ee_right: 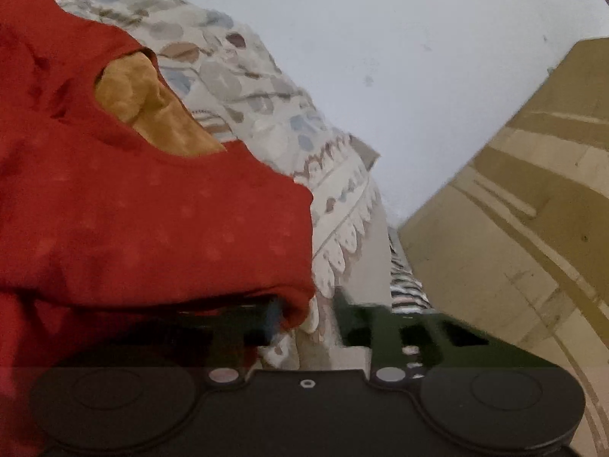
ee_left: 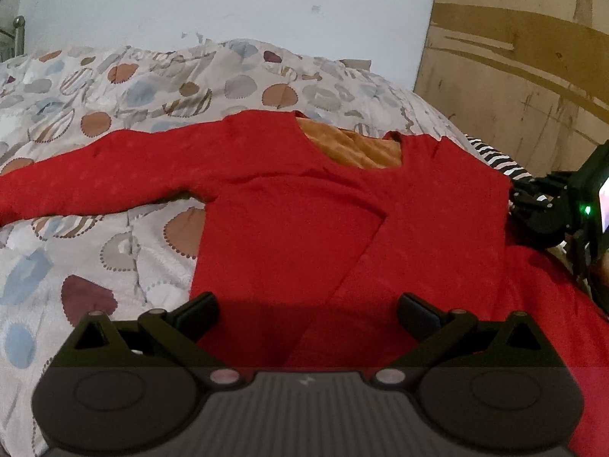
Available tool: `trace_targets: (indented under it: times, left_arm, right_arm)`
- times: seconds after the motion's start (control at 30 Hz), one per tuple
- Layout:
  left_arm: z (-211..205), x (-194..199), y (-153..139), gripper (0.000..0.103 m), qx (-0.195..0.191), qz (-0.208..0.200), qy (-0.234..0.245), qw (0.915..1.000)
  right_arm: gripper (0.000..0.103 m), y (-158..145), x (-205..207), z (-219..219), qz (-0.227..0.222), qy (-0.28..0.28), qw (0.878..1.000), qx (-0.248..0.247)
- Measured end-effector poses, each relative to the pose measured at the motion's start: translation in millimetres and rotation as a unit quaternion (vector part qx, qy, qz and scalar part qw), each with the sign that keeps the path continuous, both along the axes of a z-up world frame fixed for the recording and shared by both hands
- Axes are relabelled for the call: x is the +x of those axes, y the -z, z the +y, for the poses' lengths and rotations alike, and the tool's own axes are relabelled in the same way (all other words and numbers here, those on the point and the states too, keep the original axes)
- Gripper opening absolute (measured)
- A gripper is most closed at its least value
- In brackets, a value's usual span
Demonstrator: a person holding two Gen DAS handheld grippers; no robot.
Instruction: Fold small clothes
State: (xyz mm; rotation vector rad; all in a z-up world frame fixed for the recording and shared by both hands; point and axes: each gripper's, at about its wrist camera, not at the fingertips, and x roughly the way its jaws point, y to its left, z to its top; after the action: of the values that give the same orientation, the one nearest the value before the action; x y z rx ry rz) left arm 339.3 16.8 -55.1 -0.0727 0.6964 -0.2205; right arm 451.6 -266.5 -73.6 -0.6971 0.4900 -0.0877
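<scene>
A red top point(ee_left: 289, 198) lies spread on a bed, over a quilt point(ee_left: 125, 87) printed with blue, brown and grey spots. In the left wrist view it fills the middle of the frame: one long sleeve point(ee_left: 95, 179) runs out to the left edge, and the other side is folded in, its edge cutting a slant across the body toward the lower middle. An orange cloth point(ee_left: 350, 148) shows in the neck opening at upper centre. A black-and-white striped cloth point(ee_left: 495, 156) peeks out beyond the top's right shoulder.

The left tongs point(ee_left: 306, 314) hang over the lower part of the top with jaws wide apart and nothing between them.

The right tongs point(ee_right: 304, 316) sit at the right edge of the left view, against the top's right side. In the right wrist view they are blurred; the left finger point(ee_right: 272, 320) lies under a raised fold of red cloth at lower centre, the right finger point(ee_right: 350, 323) is clear of it, with a gap showing between them, so the jaws look apart and not clamped.

A pale wall point(ee_left: 228, 0) and a brown board point(ee_left: 514, 57) stand behind the bed.
</scene>
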Motion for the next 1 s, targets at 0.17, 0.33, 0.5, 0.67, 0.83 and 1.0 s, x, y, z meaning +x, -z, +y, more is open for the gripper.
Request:
trace_targets:
  times: [0.17,0.33,0.5,0.67,0.83,1.0]
  left_arm:
    - [-6.7,-0.9,2.0,0.103,0.015,-0.005,0.012,0.9998]
    - [-10.7,-2.3,3.7,0.103,0.028,-0.006,0.017,0.9994]
    - [-11.0,1.6,6.3,0.103,0.032,0.005,0.014,0.9994]
    - [-10.2,-0.5,5.2,0.103,0.026,0.005,0.011,0.9996]
    - [-9.5,-0.7,6.3,0.103,0.022,0.002,0.007,0.9997]
    - [-8.7,1.5,5.6,0.103,0.016,0.002,0.003,0.9999]
  right_arm:
    - [0.006,-19.0,-1.8,-29.2,-0.014,0.060,0.991,0.122]
    - [0.005,-16.6,4.8,-87.3,0.027,0.130,0.922,0.363]
    - [0.007,-16.7,-0.3,-108.1,0.041,0.144,0.899,0.412]
    - [0.065,-36.2,-13.1,-94.3,-0.002,0.165,0.929,0.332]
    - [0.083,-41.8,10.5,-75.1,-0.003,0.101,0.939,0.329]
    - [0.047,-20.0,53.2,-66.3,0.049,0.078,0.936,0.341]
